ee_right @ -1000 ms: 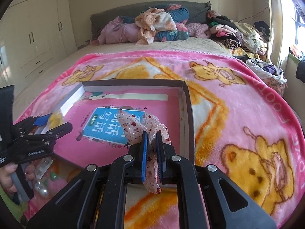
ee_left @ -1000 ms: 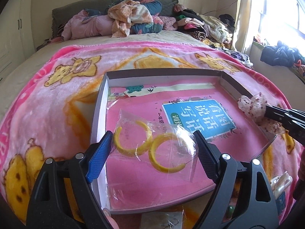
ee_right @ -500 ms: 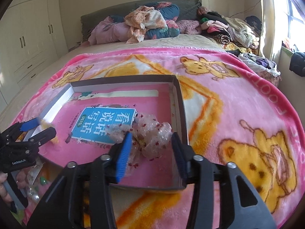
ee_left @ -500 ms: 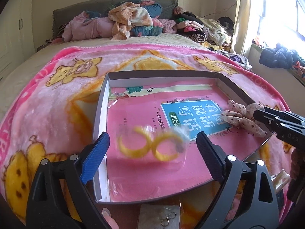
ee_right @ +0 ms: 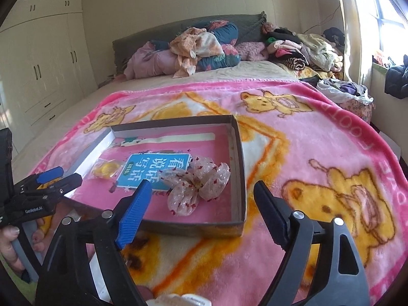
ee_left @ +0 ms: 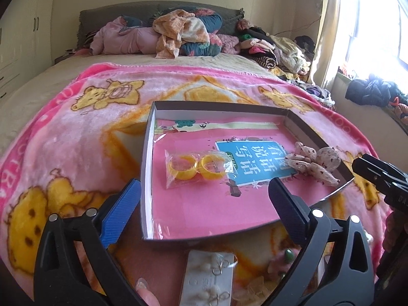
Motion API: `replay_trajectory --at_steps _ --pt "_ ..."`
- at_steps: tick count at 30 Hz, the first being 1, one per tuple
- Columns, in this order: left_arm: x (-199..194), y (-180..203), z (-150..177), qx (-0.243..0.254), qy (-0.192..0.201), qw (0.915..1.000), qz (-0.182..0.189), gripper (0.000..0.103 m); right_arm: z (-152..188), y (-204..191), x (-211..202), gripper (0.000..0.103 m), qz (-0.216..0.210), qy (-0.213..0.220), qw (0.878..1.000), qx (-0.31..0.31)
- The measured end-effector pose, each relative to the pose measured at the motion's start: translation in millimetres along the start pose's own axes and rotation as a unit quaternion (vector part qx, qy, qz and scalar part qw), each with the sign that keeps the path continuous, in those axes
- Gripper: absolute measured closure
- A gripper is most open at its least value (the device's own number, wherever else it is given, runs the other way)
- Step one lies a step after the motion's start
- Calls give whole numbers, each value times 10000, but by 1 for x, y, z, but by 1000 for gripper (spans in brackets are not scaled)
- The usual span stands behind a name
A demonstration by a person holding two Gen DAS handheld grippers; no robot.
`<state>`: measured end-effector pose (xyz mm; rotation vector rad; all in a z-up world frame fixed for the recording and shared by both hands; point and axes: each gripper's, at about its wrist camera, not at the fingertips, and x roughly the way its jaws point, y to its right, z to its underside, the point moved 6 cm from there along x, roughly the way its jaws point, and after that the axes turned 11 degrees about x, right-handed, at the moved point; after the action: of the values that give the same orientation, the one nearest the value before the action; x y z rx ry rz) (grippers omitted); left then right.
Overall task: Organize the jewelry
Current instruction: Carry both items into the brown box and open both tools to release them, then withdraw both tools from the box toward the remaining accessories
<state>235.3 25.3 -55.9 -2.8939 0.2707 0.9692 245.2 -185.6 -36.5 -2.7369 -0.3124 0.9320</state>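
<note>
A shallow grey box [ee_left: 147,168] [ee_right: 237,158] lies on the pink bear blanket, with a pink book inside. A clear bag with two yellow bangles [ee_left: 195,169] [ee_right: 105,168] lies in the box's left part. A sheer bow with red dots [ee_left: 313,163] [ee_right: 197,187] lies in its right part. My left gripper [ee_left: 204,206] is open and empty, over the box's near edge. My right gripper [ee_right: 201,214] is open and empty, just short of the bow. It shows at the right edge of the left wrist view [ee_left: 380,176].
A card of earrings [ee_left: 207,279] and loose beads [ee_left: 288,255] lie on the blanket in front of the box. Piled clothes [ee_right: 199,48] and pillows fill the bed's head. A wardrobe [ee_right: 46,66] stands left, a window sill with clothes right.
My left gripper let the bangle bag drop into the box and drew back. My right gripper opened, left the bow in the box and pulled back.
</note>
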Motion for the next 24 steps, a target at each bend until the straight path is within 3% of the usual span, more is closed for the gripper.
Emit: replay_trajectory --at_steps 24 --pt "-65 2 16 81 345 9993 -68 12 37 -16 -72 18 -154 128 9994 -293"
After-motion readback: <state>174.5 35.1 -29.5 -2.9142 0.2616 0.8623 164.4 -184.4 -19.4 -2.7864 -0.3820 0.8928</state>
